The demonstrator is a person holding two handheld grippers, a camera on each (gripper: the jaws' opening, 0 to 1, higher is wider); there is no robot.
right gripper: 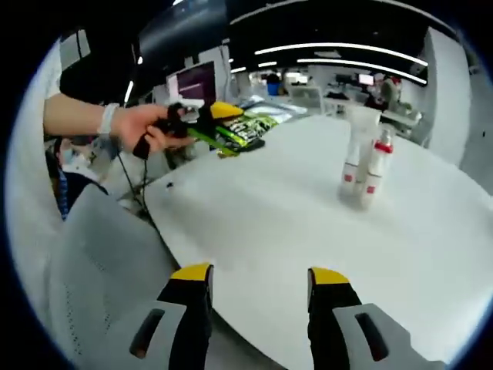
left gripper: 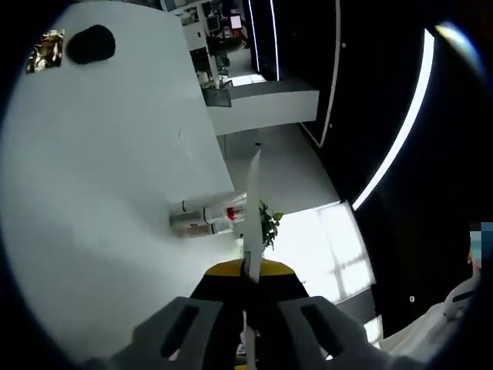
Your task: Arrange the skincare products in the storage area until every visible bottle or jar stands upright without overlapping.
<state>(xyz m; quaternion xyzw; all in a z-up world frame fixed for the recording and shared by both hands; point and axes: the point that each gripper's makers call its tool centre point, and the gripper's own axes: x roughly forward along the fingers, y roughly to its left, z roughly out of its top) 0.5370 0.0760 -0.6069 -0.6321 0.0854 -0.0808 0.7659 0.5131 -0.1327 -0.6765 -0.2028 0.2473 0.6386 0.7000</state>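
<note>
While rolled sideways, left gripper view: left gripper [left gripper: 248,308] pinched narrow, holding nothing; bottles [left gripper: 206,217] together on white table [left gripper: 100,154]. Right gripper view: right gripper [right gripper: 260,287] wide, empty — both bottles upright, touching, apparently arranged; little seemingly left.

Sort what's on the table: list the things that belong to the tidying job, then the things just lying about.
Job: two white bottles with red labels, upright side by side on the white table.

Lying about: black object and shiny wrapper at the table's far end; green packets at the table's edge.
</note>
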